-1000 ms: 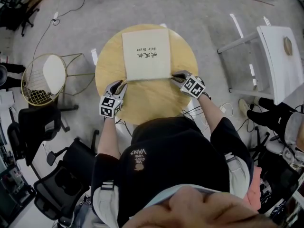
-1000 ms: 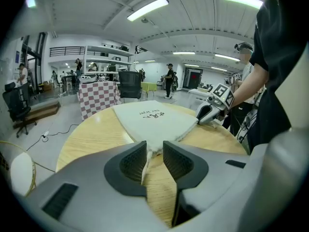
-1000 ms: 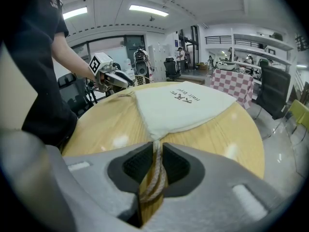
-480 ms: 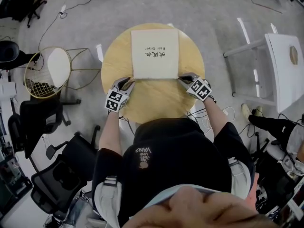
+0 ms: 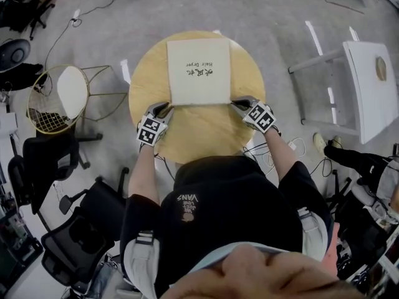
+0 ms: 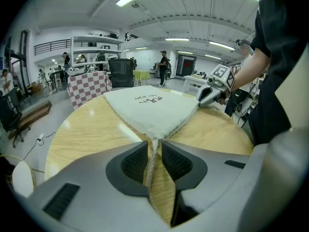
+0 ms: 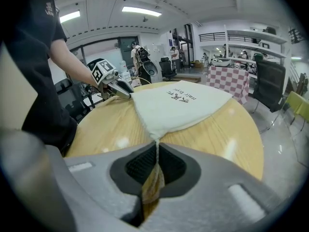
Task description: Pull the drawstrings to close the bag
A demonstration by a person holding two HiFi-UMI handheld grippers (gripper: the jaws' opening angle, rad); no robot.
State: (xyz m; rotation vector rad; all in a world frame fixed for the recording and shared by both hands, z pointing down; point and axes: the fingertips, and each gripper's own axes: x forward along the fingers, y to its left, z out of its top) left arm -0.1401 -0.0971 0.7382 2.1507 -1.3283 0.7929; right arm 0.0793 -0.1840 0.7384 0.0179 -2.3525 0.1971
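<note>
Bag (image 5: 198, 70) on round wooden table (image 5: 199, 132)

Table left: bare wood of the table (image 5: 144, 86) lies open between the bag (image 5: 198, 70) and the rim.
Table right: a like open strip.
Table near: bare wood, closed off by the person's torso (image 5: 230, 210).
Table far: the bag nearly reaches the rim.
Floor left: a wire chair (image 5: 59, 101) stands just beside the table.
Floor right: open up to a white stand (image 5: 368, 83).
Floor near left: black office chairs (image 5: 81, 229).
</note>
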